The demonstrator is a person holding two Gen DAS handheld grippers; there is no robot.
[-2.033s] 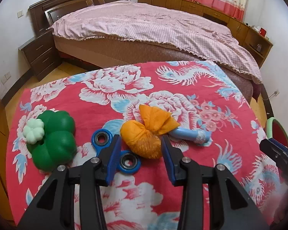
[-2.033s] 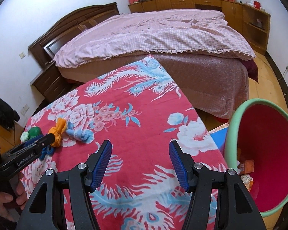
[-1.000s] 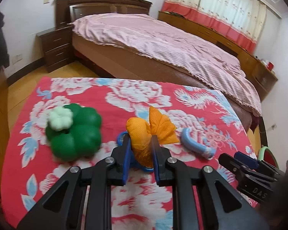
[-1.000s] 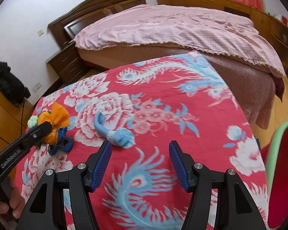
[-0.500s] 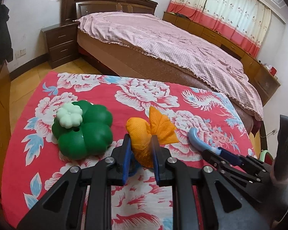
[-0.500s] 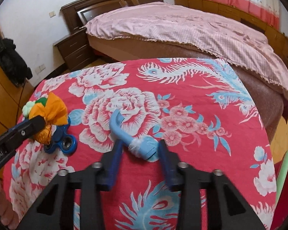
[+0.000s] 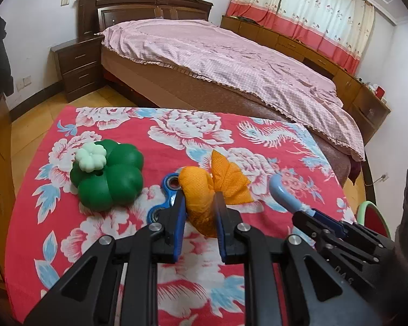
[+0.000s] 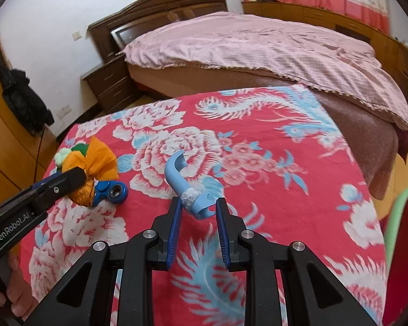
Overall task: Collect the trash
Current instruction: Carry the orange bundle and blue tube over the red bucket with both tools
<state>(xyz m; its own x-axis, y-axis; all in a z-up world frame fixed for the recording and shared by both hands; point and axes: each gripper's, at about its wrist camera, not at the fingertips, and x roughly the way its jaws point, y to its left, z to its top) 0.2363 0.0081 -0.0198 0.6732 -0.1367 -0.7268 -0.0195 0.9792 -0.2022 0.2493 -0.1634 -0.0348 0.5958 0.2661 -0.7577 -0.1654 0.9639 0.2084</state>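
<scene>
Left wrist view: a green clover toy [image 7: 108,176] sits on the red floral surface [image 7: 68,244]; beside it lies a blue fidget spinner [image 7: 166,193]. The left claw [image 7: 200,214] pinches an orange wrapper bundle [image 7: 201,190]. Farther right, the right claw [image 8: 197,212] is closing on a light blue curved plastic piece [image 8: 182,184], its taped end between the pads. A red bin [image 8: 402,244] stands at the far right.
</scene>
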